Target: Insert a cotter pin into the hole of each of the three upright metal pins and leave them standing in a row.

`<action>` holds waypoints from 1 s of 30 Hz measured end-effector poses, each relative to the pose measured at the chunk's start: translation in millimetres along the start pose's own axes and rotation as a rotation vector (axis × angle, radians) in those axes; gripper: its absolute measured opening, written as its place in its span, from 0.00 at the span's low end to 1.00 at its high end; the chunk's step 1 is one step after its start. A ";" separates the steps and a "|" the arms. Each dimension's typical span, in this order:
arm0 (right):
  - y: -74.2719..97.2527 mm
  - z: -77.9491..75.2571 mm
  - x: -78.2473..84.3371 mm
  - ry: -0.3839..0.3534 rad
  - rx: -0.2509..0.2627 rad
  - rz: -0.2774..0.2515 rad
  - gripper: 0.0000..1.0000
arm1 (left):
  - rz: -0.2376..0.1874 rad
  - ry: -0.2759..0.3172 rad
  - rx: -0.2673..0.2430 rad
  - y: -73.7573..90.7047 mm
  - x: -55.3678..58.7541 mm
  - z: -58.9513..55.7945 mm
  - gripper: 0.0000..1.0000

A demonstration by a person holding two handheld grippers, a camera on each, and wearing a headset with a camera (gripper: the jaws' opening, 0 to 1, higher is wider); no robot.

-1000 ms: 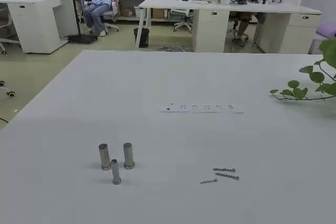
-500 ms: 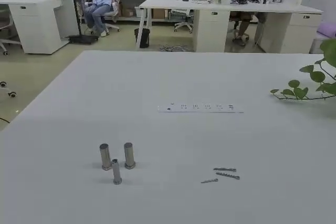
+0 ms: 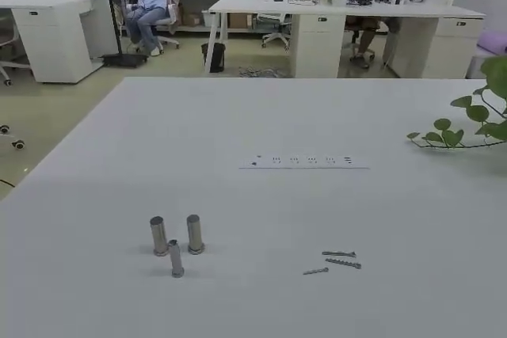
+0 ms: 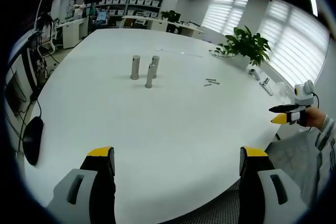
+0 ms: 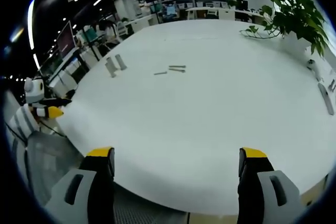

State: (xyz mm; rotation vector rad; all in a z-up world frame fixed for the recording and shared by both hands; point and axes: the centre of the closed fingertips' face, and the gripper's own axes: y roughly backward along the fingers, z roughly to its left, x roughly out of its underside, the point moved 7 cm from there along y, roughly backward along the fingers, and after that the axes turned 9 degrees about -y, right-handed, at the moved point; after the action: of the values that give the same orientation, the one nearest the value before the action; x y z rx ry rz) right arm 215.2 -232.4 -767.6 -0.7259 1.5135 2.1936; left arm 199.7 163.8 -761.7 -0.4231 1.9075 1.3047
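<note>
Three upright metal pins [image 3: 175, 241] stand in a tight cluster on the white table [image 3: 261, 124], left of centre; they appear again in the left gripper view as metal pins [image 4: 145, 70] and far off as metal pins [image 5: 114, 65]. Three small cotter pins [image 3: 333, 262] lie flat to their right, also visible as cotter pins [image 4: 210, 82] and cotter pins [image 5: 171, 69]. My left gripper [image 4: 177, 161] is open at the table's near edge, far from the pins. My right gripper [image 5: 176, 161] is open at the table's edge, nothing between its jaws. The right gripper [image 4: 286, 115] enters the left gripper view at the right.
A white power strip [image 3: 303, 162] lies mid-table beyond the pins. A leafy plant [image 3: 471, 123] trails over the table's right side. Desks, chairs and a seated person [image 3: 149, 1] fill the room behind. A black object [image 4: 30, 139] sits beside the table's left edge.
The head view has shifted very slightly. The pins and cotter pins have not moved.
</note>
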 end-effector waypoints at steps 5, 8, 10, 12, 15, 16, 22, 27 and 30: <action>-0.3 -0.9 1.1 -0.008 -0.002 0.003 1.00 | 0.005 -0.005 0.004 -0.6 0.4 -0.9 0.99; 0.3 0.0 0.6 -0.007 -0.006 -0.001 1.00 | 0.009 -0.014 0.004 -0.4 -0.9 -0.2 0.99; 0.5 0.1 0.3 -0.008 -0.009 -0.003 1.00 | 0.012 -0.021 0.004 0.4 -2.6 -1.0 0.99; 1.3 0.6 -0.4 -0.007 -0.010 -0.008 1.00 | 0.011 -0.031 0.007 0.7 -4.8 -2.0 0.99; 2.4 1.3 -0.4 -0.010 -0.011 -0.019 1.00 | 0.003 -0.039 0.001 0.8 -10.1 -1.0 0.99; 2.4 1.5 0.3 -0.011 -0.012 -0.018 1.00 | -0.002 -0.041 -0.001 0.9 -12.2 -0.7 0.99; 1.0 2.9 3.2 -0.010 -0.024 -0.009 1.00 | -0.009 -0.064 0.001 -3.7 -18.8 0.2 0.99; 1.3 4.5 2.4 -0.007 -0.028 -0.011 1.00 | -0.020 -0.067 0.003 -6.7 -22.8 0.4 0.99; 1.6 4.9 0.9 -0.004 -0.027 -0.013 1.00 | -0.024 -0.073 0.003 -9.0 -26.2 1.8 0.99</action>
State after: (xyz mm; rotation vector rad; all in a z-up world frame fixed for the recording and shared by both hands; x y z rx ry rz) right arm 212.6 -228.4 -765.5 -0.7380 1.4760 2.2086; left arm 223.2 157.8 -748.2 -0.3904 1.8388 1.2843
